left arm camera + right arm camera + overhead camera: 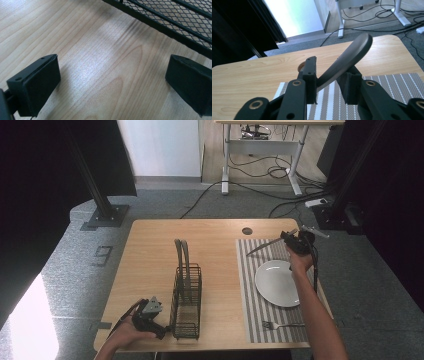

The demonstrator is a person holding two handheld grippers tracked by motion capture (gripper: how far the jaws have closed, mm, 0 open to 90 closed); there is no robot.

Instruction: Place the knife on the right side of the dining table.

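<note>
A grey table knife [265,245] slants over the far edge of the striped placemat [250,285]. My right gripper [287,237] sits at its right end, above the white plate [276,282]. In the right gripper view the knife [347,57] crosses the gap between the jaws at a slant. It leans on the left pad, with space beside it, so the right gripper [329,70] stands open around it. My left gripper [161,327] rests near the table's front left edge beside the black wire basket [187,295]. In its own view the left gripper [112,67] is wide open over bare wood.
A fork [282,325] lies on the placemat's near edge, in front of the plate. The basket's mesh wall [175,17] is just past the left jaws. A cable hole [247,231] marks the far side of the table. Desk legs and floor cables lie beyond.
</note>
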